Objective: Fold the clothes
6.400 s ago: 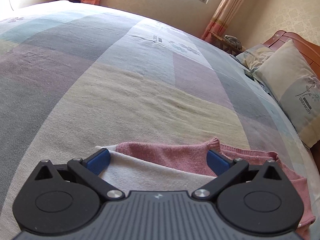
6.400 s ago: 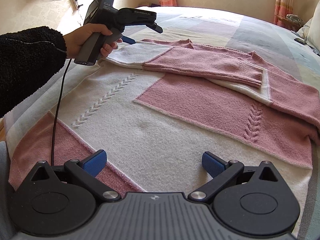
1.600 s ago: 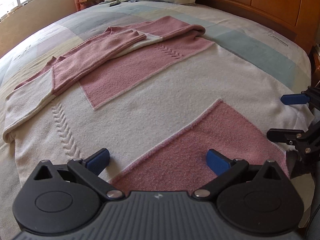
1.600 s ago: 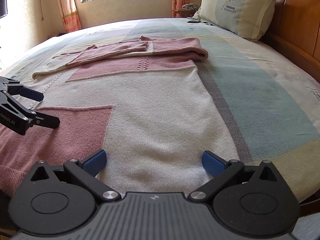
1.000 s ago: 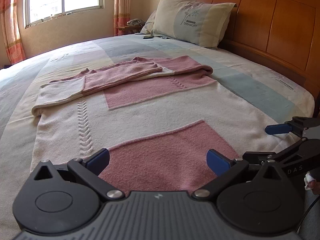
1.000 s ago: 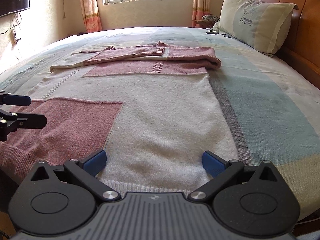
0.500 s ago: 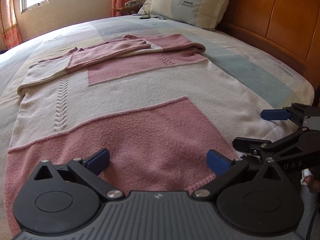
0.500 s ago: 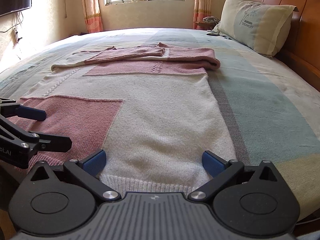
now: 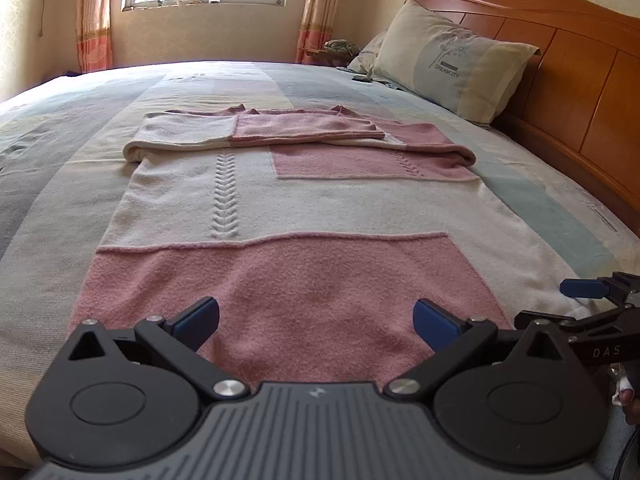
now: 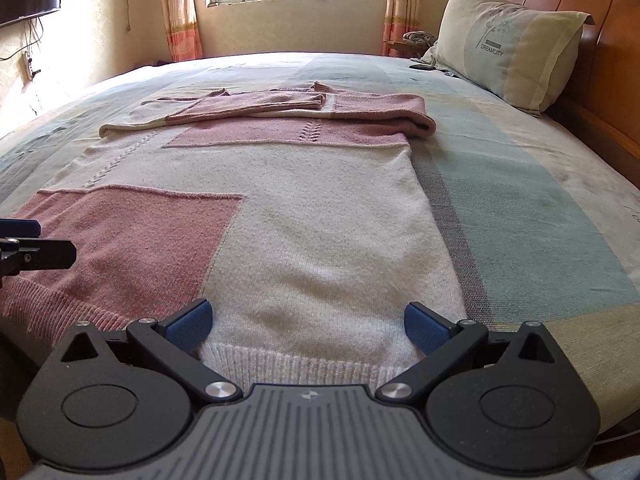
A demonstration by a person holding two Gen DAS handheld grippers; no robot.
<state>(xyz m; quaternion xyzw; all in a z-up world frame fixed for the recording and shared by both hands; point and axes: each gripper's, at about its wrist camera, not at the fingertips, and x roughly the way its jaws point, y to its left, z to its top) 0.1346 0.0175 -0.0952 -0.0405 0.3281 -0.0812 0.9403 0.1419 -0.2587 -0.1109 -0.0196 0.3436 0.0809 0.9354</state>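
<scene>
Two grippers, left [image 9: 316,322] and right [image 10: 306,326], are now hovering side by side over the sweater's [image 10: 320,216] hem at the bed's [image 10: 520,200] near edge, having swung round from the far side; both claws are standing wide apart, gripping nothing. Sleeves are lying folded across the sweater's far end. Beyond, a pillow [image 9: 448,64] is leaning against the headboard [image 9: 580,80]; nothing is blocking the hem.
</scene>
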